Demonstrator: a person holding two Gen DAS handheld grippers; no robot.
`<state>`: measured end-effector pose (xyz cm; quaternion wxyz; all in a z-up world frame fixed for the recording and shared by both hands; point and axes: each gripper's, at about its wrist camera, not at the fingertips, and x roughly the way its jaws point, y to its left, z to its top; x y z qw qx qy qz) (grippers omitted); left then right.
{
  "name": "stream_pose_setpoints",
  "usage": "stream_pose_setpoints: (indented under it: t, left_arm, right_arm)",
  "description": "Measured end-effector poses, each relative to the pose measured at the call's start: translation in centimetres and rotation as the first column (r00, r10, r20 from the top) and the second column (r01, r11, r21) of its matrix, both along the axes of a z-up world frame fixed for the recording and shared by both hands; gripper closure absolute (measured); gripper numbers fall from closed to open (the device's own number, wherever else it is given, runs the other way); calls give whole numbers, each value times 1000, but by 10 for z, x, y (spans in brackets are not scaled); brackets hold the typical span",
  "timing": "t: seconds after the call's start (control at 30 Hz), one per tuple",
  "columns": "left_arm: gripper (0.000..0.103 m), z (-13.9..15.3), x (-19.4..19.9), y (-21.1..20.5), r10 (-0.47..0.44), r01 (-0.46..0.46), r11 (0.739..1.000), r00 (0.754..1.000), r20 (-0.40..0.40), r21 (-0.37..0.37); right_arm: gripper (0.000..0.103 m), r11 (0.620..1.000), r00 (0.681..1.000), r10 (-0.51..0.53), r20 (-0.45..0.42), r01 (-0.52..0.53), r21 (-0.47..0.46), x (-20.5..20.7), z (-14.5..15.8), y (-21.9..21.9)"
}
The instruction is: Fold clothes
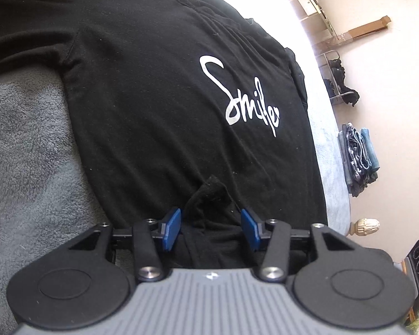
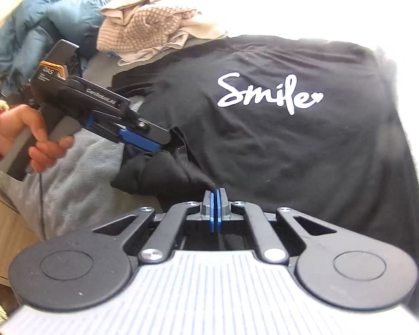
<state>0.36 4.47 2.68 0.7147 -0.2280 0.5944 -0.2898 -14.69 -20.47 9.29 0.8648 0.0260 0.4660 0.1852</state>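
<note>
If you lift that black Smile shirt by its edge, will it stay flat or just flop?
Probably flop: where the right gripper pinches the shirt, the cloth rises into a soft peak. It already bunches and wrinkles between the left gripper pads, so it looks thin and light. The fuzzy blanket might drag on it.

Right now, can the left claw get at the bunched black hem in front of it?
Probably yes. The left claw stands open with the raised fold of the black T-shirt between its pads, nothing blocking. The right claw is shut on the hem nearby.

Matt black cotton-like T-shirt [image 1: 153,97], fleecy grey blanket [image 1: 22,153] — perhaps plush
</note>
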Motion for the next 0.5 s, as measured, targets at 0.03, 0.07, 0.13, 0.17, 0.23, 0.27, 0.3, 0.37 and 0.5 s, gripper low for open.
stream_pose_setpoints:
  t: [0.03, 0.07, 0.13, 0.17, 0.23, 0.27, 0.3, 0.37, 0.5]
  left_arm:
    - [55, 0, 1, 1, -3, 3, 1000, 1000, 3, 3]
    - [55, 0, 1, 2, -5, 5, 1000, 1000, 4, 2]
    - [55, 2, 0, 3, -24, 24, 1000, 1000, 15, 8]
    - [55, 3, -1, 2, -40, 40, 999, 999, 25, 15]
    - [55, 4, -1, -1, -63, 62, 998, 997, 45, 27]
    - [55, 4, -1, -2, -74, 72, 997, 996, 55, 33]
    - [55, 5, 0, -3, -82, 80, 996, 994, 66, 37]
    - [55, 7, 0, -6, -104, 100, 994, 990, 94, 53]
    - [53, 16, -1, -12, -185, 171, 980, 969, 161, 102]
  right_arm:
    - [101, 1000, 999, -3, -43, 1, -24, 1, -8, 0]
    - [99, 999, 994, -8, -105, 4, -42, 2, -18, -1]
    - [99, 997, 979, -16, -204, 1, -71, 3, -32, -3]
    - [99, 997, 973, -20, -228, 2, -78, 3, -35, -4]
    - [95, 997, 979, -36, -202, 22, -69, 4, -24, -8]
    - [91, 997, 980, -52, -193, 38, -72, 5, -20, -10]
    - [90, 996, 982, -66, -177, 55, -69, 8, -14, -12]
    - [90, 997, 988, -80, -132, 77, -27, 15, -4, -15]
    - [80, 997, 993, -26, -111, 33, 67, 39, -2, -9]
